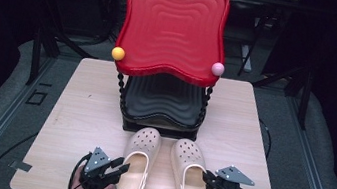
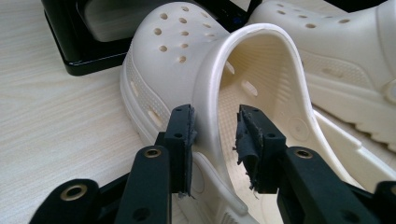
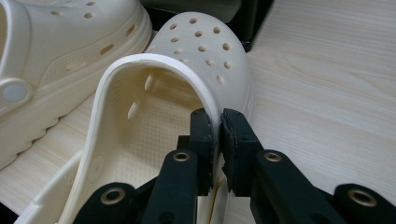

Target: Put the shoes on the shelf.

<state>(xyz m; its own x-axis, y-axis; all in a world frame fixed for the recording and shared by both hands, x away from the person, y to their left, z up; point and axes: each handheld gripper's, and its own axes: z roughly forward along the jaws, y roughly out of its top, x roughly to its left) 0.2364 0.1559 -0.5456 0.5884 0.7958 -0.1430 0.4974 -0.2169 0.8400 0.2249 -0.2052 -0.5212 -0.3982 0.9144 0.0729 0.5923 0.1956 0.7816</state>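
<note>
Two cream perforated clogs lie side by side at the table's near edge, toes toward the rack. My left gripper [image 1: 120, 164] [image 2: 215, 140] is open, its jaws straddling the outer side rim of the left clog [image 1: 138, 163] [image 2: 173, 46]; one pad [image 2: 184, 135] sits against the rim's outside and the other stands apart inside the opening. My right gripper [image 1: 207, 177] [image 3: 217, 135] is shut on the outer side rim of the right clog [image 1: 190, 171] [image 3: 205, 44]. Both clogs rest on the wood.
Right behind the toes stands a two-tier rack: a red wavy tray [image 1: 174, 24] on top with a yellow knob [image 1: 118, 53] and a pink knob [image 1: 218, 69], and a black tray [image 1: 163, 99] below. The wooden table [image 1: 83, 112] has free surface left and right of the rack.
</note>
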